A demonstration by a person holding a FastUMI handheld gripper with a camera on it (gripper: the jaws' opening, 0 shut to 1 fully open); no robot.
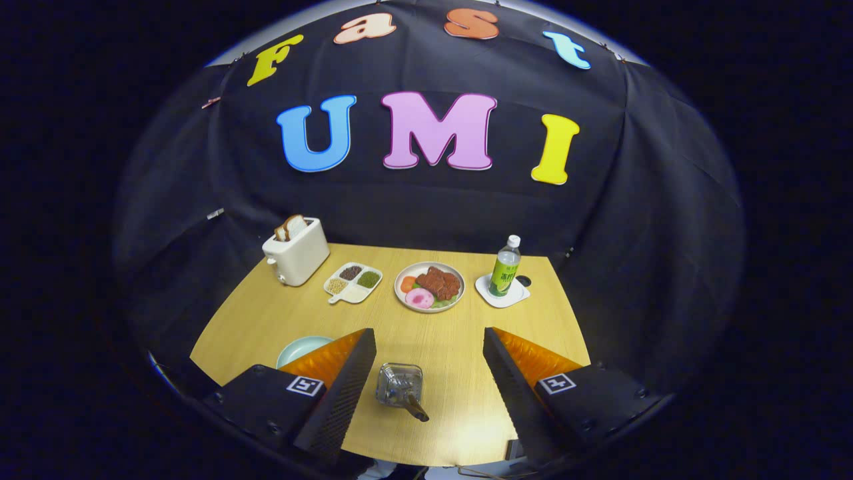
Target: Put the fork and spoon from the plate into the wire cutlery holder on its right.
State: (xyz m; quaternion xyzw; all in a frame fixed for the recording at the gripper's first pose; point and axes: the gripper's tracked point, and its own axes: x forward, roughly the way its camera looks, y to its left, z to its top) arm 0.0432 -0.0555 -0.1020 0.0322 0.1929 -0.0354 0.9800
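Note:
The wire cutlery holder (398, 384) stands on the wooden table (453, 400), low between my two fingers and closer to the left one. A dark-handled utensil (418, 409) leans out of it toward me; I cannot tell whether it is the fork or the spoon. A pale plate (301, 348) lies to the left of the holder, mostly hidden behind my left finger (343, 373); what lies on it is hidden. My gripper (428, 333) hangs above the table, open, with nothing pressed between the fingers.
Along the far side of the table stand a white toaster (296, 252) with bread, a divided snack tray (353, 281), a plate of food (430, 287) and a green bottle (505, 268) on a white coaster. Black cloth walls surround the table.

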